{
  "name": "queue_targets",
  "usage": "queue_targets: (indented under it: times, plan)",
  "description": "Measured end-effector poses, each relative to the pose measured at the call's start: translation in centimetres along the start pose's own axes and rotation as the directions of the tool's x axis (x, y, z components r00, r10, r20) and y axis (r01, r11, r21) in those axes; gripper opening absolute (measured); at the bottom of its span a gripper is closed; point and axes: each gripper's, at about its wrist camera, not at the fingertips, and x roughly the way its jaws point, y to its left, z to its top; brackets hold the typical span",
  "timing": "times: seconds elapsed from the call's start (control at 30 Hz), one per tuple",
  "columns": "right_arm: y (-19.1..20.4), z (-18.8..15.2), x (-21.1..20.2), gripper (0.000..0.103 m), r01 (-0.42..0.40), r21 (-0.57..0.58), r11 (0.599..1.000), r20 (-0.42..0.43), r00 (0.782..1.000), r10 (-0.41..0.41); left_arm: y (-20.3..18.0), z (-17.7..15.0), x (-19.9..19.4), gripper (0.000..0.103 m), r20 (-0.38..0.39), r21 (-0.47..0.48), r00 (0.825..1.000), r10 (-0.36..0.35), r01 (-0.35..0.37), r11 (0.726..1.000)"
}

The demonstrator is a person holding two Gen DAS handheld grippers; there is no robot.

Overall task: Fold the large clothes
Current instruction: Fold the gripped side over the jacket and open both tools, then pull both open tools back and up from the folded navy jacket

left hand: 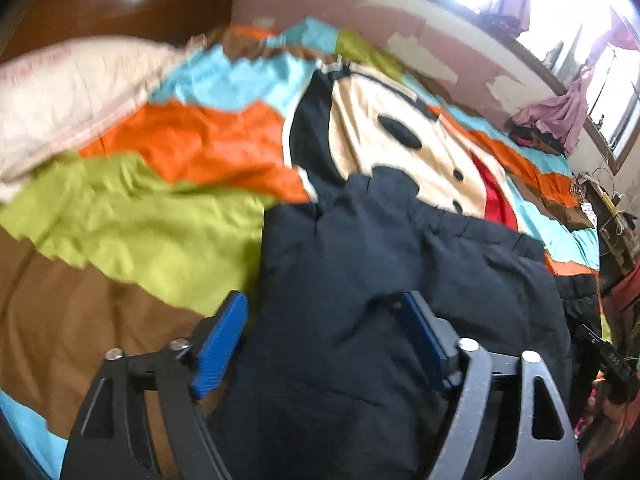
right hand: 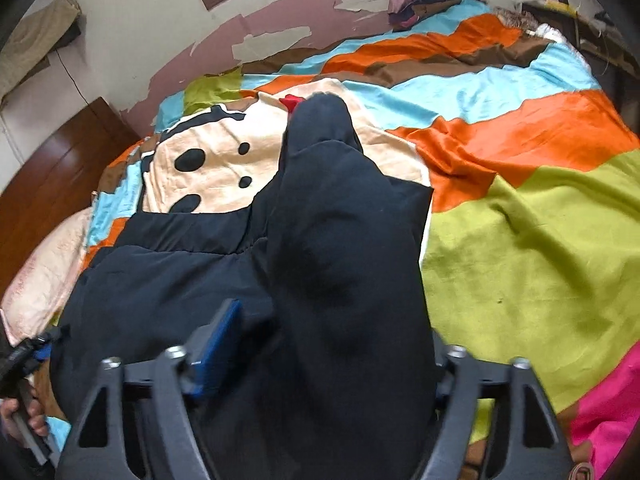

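A large dark navy garment (left hand: 380,260) lies on a bed with a colourful patchwork cover (left hand: 140,208). In the left wrist view my left gripper (left hand: 326,320) stands wide open over the garment's near edge, blue pads on either side of a raised fold. In the right wrist view the garment (right hand: 208,268) spreads to the left, and one part of it drapes up over my right gripper (right hand: 332,328). Its left blue pad (right hand: 218,344) shows; the right pad is hidden under the cloth. The jaws stand wide apart.
A pale pink pillow (left hand: 60,96) lies at the bed head by a wooden headboard (right hand: 52,176). A heap of purple clothes (left hand: 556,112) sits at the far side under a window. My left gripper shows at the right wrist view's left edge (right hand: 28,352).
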Motion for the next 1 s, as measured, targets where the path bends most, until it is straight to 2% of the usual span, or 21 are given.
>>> queue_targets:
  times: [0.1,0.17,0.3,0.43,0.57,0.63,0.73,0.83,1.0]
  plan:
    - [0.6,-0.6,-0.9,0.099,0.034,-0.039,0.999,0.041,0.999,-0.033,-1.2,-0.2,-1.5,0.090,0.067,0.031,0.998,0.007,-0.009,0.999]
    - [1.0,-1.0,-1.7,0.103,0.047,-0.060,0.997,0.068,0.997,-0.043,-1.9,-0.6,-2.3,0.091,0.100,0.049,0.995,-0.019,0.014,0.999]
    - [1.8,-1.9,-3.6,0.103,0.067,-0.112,0.991,0.129,0.990,-0.053,-3.6,-1.0,-3.9,0.092,0.159,0.073,0.984,-0.086,0.075,0.995]
    - [3.0,-2.9,-5.6,0.103,0.086,-0.162,0.983,0.192,0.980,-0.054,-4.9,-1.3,-5.2,0.094,0.218,0.108,0.968,-0.121,0.099,0.989]
    - [4.4,-4.0,-7.7,0.103,0.101,-0.199,0.975,0.262,0.964,-0.047,-6.7,-2.6,-6.9,0.095,0.311,0.167,0.943,-0.122,0.072,0.983]
    - [4.8,-4.5,-8.4,0.103,0.098,-0.205,0.974,0.285,0.958,-0.036,-7.5,-3.1,-7.4,0.096,0.329,0.203,0.935,-0.132,0.067,0.977]
    - [5.6,-5.4,-9.7,0.103,0.091,-0.218,0.972,0.321,0.947,-0.017,-8.5,-4.0,-8.0,0.101,0.327,0.240,0.929,-0.172,0.095,0.966]
    - [6.3,-6.1,-10.8,0.103,0.086,-0.242,0.966,0.349,0.937,0.004,-9.3,-5.2,-8.6,0.101,0.341,0.259,0.923,-0.176,0.088,0.962]
    - [7.6,-7.8,-12.9,0.103,0.091,-0.293,0.952,0.392,0.920,0.033,-9.9,-7.5,-10.1,0.101,0.418,0.255,0.894,-0.161,0.054,0.965]
